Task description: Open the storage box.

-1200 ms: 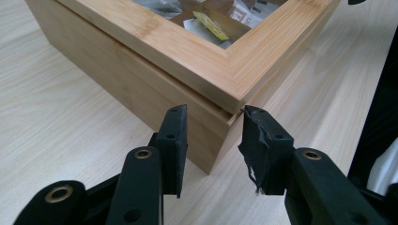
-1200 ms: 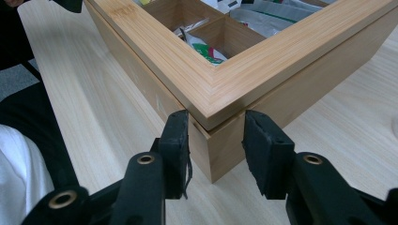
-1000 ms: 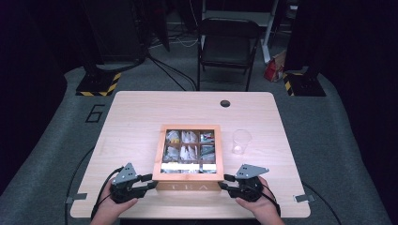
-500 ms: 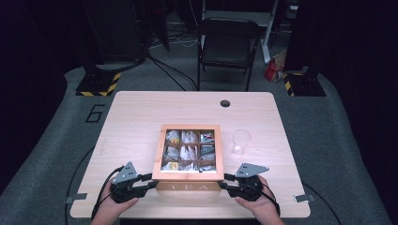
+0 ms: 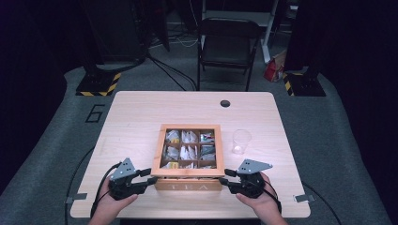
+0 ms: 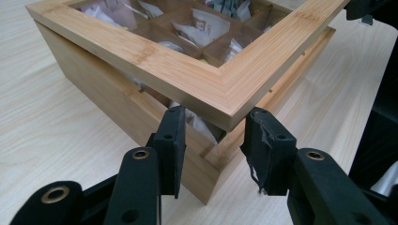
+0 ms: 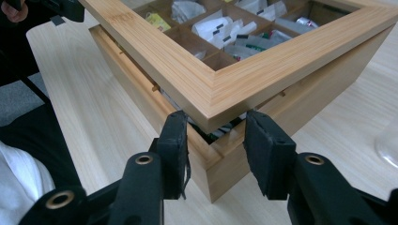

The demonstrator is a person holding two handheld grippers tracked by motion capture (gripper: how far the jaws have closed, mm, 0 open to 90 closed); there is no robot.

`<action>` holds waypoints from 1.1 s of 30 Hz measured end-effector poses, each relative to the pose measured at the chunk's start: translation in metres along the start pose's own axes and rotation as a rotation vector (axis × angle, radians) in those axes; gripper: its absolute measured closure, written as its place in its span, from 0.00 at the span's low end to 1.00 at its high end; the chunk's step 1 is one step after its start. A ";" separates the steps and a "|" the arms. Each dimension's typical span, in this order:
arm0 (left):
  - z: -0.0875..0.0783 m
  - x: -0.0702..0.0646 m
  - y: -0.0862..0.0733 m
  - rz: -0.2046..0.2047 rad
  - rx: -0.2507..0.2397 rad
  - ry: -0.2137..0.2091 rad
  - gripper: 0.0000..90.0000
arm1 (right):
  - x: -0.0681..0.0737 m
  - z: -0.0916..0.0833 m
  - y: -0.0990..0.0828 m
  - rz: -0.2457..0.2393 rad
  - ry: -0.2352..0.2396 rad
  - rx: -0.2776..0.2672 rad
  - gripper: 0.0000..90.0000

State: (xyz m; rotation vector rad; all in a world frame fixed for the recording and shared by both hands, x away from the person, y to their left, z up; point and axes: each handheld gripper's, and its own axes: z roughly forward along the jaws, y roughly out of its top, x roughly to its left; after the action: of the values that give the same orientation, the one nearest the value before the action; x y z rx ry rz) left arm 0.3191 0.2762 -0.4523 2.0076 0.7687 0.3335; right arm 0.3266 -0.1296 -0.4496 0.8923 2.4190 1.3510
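With lid [image 5: 191, 128] lifted further, left claw [image 5: 151, 176] opening

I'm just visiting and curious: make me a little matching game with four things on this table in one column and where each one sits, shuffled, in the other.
Things:
1. tea box
2. plastic cup
3. left claw
4. round hole

Places:
A. far side of the table, near its edge
B. middle of the table, lid raised a little
C. at the box's near left corner
D. just right of the box

Pairs: 1-B, 2-D, 3-C, 4-A
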 end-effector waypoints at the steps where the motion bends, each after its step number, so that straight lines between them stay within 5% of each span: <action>1: 0.000 0.000 0.001 -0.003 -0.004 -0.002 0.64 | 0.000 -0.001 0.002 -0.001 0.002 -0.001 0.65; 14: -0.007 0.002 0.020 0.042 -0.018 0.020 0.56 | 0.000 -0.006 0.021 -0.039 -0.037 -0.030 0.51; 33: -0.017 0.010 0.046 0.060 -0.040 0.020 0.56 | -0.004 -0.014 0.047 -0.067 -0.053 -0.046 0.50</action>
State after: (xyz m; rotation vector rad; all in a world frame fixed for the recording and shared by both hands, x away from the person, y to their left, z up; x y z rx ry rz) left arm 0.3356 0.2768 -0.4052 1.9953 0.7104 0.4015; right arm 0.3419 -0.1228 -0.4030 0.8177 2.3466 1.3366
